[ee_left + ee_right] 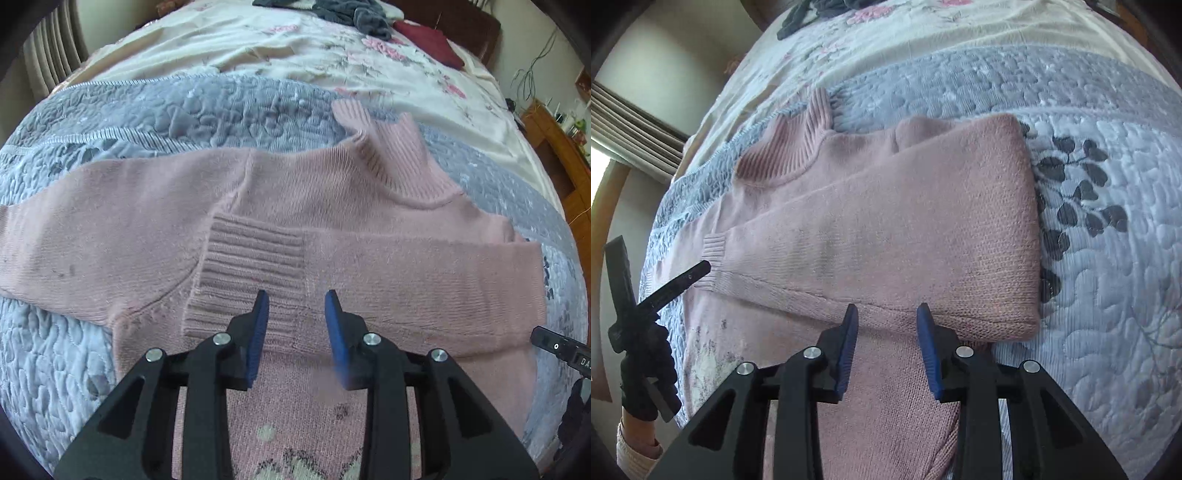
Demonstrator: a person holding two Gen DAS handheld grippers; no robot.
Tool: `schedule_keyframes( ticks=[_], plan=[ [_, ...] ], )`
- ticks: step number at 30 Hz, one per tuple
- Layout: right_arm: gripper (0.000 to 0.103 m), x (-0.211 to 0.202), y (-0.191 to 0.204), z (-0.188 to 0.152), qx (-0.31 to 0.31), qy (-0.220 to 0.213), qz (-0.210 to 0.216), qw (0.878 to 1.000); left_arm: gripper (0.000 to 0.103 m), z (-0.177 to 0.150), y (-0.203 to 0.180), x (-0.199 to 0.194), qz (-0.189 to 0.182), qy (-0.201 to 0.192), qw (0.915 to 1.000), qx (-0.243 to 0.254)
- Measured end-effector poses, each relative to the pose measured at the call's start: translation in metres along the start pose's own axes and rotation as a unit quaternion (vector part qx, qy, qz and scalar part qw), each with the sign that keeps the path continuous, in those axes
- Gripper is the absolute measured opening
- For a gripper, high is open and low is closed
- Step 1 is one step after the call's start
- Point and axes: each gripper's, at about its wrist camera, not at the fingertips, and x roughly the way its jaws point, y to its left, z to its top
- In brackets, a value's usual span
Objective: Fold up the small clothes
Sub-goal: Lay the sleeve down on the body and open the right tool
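On a quilted grey-blue bedspread [74,147] lies a pink knitted turtleneck sweater [332,221]; both black tongs, left [296,301] and right [887,314], gape empty.

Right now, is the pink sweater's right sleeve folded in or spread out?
Folded in: the right sleeve lies across the pink sweater, its ribbed cuff on the chest.

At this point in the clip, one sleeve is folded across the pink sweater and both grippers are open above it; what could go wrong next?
1. The folded sleeve lies loose on the pink sweater; the left gripper, open right over its ribbed cuff, could drag it out of place.
2. The other sleeve is still spread out, so a body fold now would probably bunch.
3. The collar stands rumpled and may crease.
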Motion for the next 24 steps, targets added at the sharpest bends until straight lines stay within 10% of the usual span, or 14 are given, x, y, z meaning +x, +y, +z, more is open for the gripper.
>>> schedule_keyframes(
  ticks=[14,24],
  plan=[
    [0.04,-0.01,0.014,-0.004,0.003,-0.012,0.012,1.0,0.037,-0.002,0.03,-0.009,-0.025,-0.01,0.9995,-0.017],
    [0.05,-0.001,0.114,-0.022,-0.099,0.008,0.04,0.994,0.051,-0.035,0.223,-0.074,0.063,-0.034,0.9893,-0.127]
  ],
)
